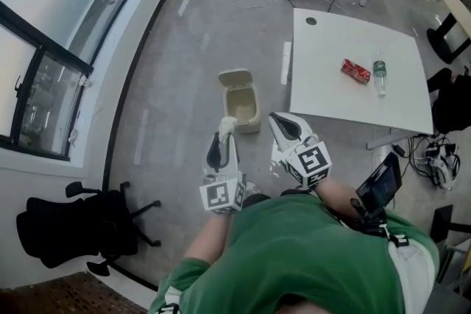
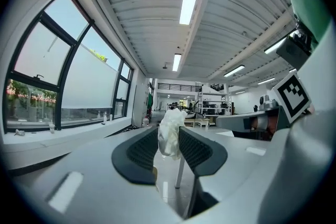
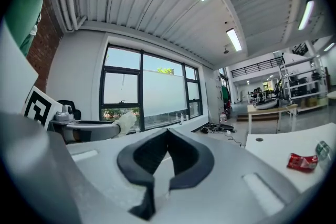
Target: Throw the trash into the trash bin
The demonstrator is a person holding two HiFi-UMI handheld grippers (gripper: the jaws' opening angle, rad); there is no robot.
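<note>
Grey office floor, open beige trash bin (image 1: 255, 111) just ahead of both grippers. Left gripper (image 1: 225, 136): clamped on crumpled white tissue (image 2: 170, 132), judged light, soft, crushable; pinch across the wad's middle should suffice. Right gripper (image 3: 167, 134): jaws together, empty. Red wrapper (image 1: 355, 70) and bottle (image 1: 380, 77) lying on white table (image 1: 331, 48).

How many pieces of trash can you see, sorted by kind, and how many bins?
white paper wad: 1
red wrapper: 1
plastic bottle: 1
trash bin: 1
Total: 4 things, 3 of them trash
</note>
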